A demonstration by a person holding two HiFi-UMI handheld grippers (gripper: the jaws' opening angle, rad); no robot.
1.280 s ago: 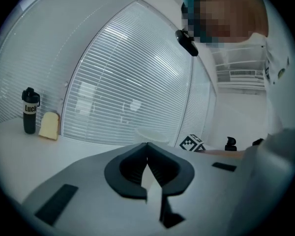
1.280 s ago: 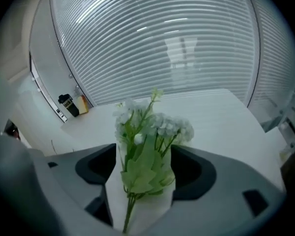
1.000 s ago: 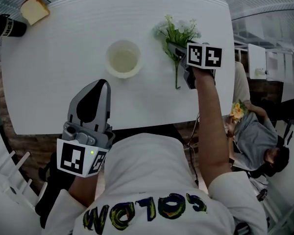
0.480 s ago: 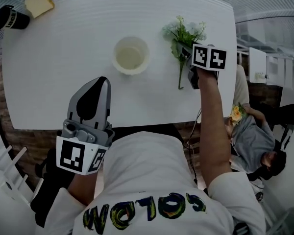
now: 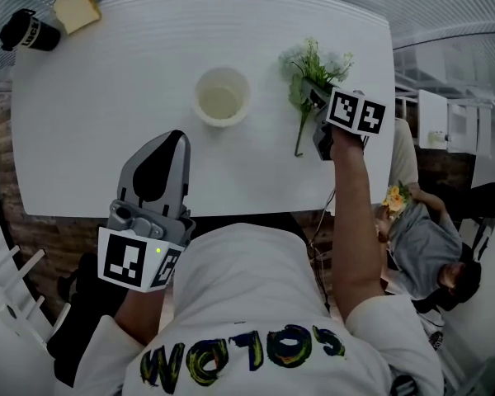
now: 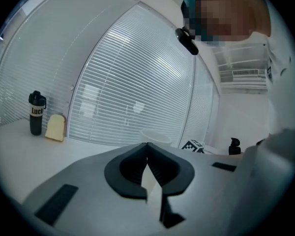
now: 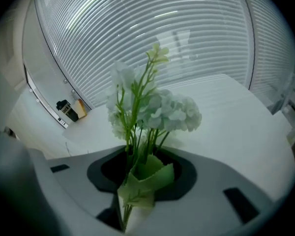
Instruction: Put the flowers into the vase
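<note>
white table, vase, bottle, bread

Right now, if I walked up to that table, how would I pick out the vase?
Look at the white table. Near its middle stands the vase, left of the flowers in the head view. It is the only round, open-topped white pot, unlike the black bottle and the pale slice at the far left corner.
</note>
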